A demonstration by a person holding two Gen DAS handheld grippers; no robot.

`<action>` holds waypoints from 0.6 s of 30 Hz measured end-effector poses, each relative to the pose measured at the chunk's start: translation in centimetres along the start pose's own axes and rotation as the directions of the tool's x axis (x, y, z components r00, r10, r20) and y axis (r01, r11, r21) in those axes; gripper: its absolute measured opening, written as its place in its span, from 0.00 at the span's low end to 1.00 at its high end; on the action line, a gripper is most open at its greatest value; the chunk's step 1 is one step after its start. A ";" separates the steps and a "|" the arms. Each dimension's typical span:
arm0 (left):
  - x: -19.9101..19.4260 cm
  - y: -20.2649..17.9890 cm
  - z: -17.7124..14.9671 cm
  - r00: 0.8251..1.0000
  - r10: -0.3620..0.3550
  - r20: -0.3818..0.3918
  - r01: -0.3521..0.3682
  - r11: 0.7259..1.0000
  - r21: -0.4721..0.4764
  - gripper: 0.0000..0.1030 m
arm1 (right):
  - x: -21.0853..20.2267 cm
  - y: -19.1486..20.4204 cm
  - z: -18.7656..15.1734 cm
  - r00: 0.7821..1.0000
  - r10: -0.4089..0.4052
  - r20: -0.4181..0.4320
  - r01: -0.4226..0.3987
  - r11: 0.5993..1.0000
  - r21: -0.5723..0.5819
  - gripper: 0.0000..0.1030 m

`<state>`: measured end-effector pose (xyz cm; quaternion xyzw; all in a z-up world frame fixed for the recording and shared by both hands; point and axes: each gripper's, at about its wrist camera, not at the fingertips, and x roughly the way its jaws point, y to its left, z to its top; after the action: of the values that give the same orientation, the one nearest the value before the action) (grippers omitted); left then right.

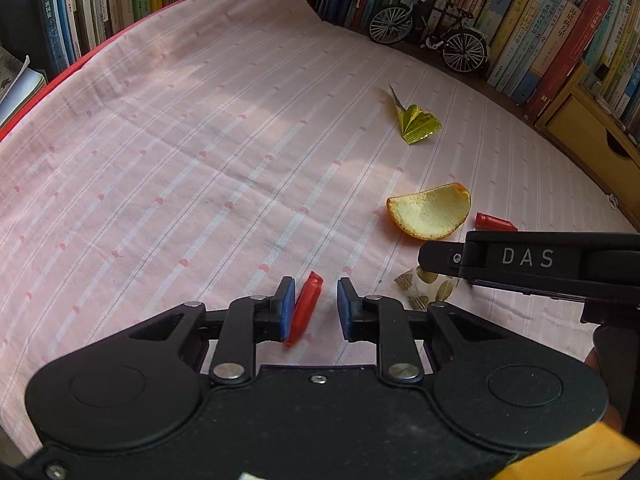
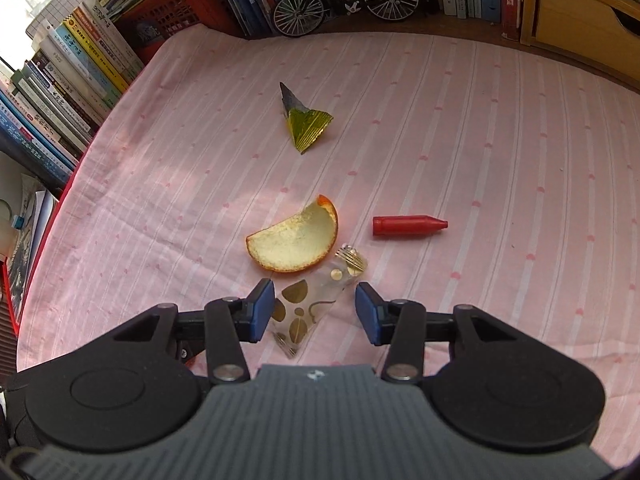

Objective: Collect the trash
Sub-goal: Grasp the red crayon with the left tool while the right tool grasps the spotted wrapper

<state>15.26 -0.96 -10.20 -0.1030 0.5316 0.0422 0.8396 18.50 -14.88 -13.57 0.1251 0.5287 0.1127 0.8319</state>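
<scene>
Red crayon piece [image 1: 303, 310] lay between the left gripper [image 1: 311, 307]'s part-open jaws, ungripped; right gripper [image 2: 315, 310] gaped around a flimsy wrapper [image 2: 308, 308], orange peel [image 2: 294, 240] at eleven o'clock.

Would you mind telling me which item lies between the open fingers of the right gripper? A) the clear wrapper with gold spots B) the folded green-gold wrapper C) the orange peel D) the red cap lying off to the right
A: in the right wrist view the clear wrapper with gold spots lies between the blue pads of the right gripper, while the orange peel sits just beyond the fingertips.
</scene>
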 end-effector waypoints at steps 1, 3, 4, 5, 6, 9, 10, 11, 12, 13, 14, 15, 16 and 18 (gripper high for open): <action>0.1 0.0 -0.1 1.000 0.000 -0.007 0.000 1.000 -0.004 0.10 | 0.1 0.0 -0.1 1.000 0.001 0.004 -0.001 1.000 0.001 0.55; 0.0 0.0 -0.3 1.000 0.017 0.000 -0.017 1.000 -0.015 0.09 | 0.0 0.3 -0.1 1.000 0.006 0.006 -0.006 1.000 -0.020 0.33; -0.1 0.0 -0.4 1.000 0.024 0.001 -0.024 1.000 -0.017 0.09 | 0.0 0.3 -0.2 1.000 0.014 0.003 -0.014 1.000 -0.025 0.28; -0.3 -0.1 -0.5 1.000 0.027 0.002 -0.027 0.999 -0.018 0.09 | 0.0 0.3 -0.3 1.000 0.021 -0.001 -0.021 0.999 -0.025 0.22; -0.5 -0.2 -0.6 1.000 0.028 0.003 -0.027 0.999 -0.017 0.09 | -0.1 0.3 -0.4 1.000 0.030 -0.002 -0.030 0.999 -0.023 0.19; -1.1 -0.3 -0.8 1.000 0.026 0.006 -0.026 1.000 -0.018 0.09 | -0.6 0.0 -0.9 0.999 0.046 0.000 -0.046 0.999 -0.013 0.15; -1.3 -0.3 -0.9 1.000 0.025 0.007 -0.025 0.999 -0.021 0.09 | -0.7 0.0 -1.1 0.999 0.047 0.000 -0.047 0.999 -0.010 0.15; -1.5 -0.2 -1.0 1.000 0.024 0.009 -0.024 0.999 -0.024 0.09 | -0.9 0.0 -1.2 0.999 0.049 0.000 -0.049 0.999 -0.008 0.15; -1.8 -0.1 -1.1 1.000 0.025 0.011 -0.025 0.999 -0.028 0.09 | -1.1 0.0 -1.4 0.999 0.054 0.001 -0.054 0.998 -0.008 0.15; -2.0 0.0 -1.2 1.000 0.026 0.014 -0.026 0.999 -0.030 0.09 | -1.3 0.0 -1.5 0.998 0.058 0.003 -0.058 0.998 -0.009 0.14; -2.3 0.0 -1.3 0.999 0.028 0.018 -0.028 0.999 -0.031 0.09 | -1.4 0.0 -1.7 0.998 0.062 0.004 -0.062 0.998 -0.010 0.14; -2.6 0.2 -1.4 0.999 0.029 0.021 -0.028 0.999 -0.034 0.09 | -1.7 0.1 -1.9 0.998 0.067 0.007 -0.067 0.998 -0.014 0.13; -2.9 0.3 -1.6 0.999 0.028 0.025 -0.027 0.999 -0.039 0.09 | -1.9 0.2 -2.1 0.998 0.070 0.007 -0.070 0.997 -0.019 0.13; -3.5 0.5 -1.9 0.999 0.025 0.030 -0.024 0.999 -0.049 0.09 | -2.4 0.4 -2.5 0.997 0.075 0.007 -0.074 0.997 -0.027 0.12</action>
<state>11.95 -0.72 -7.94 -0.1162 0.5186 0.0669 0.8444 15.20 -15.05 -12.38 0.1339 0.5187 0.1503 0.8309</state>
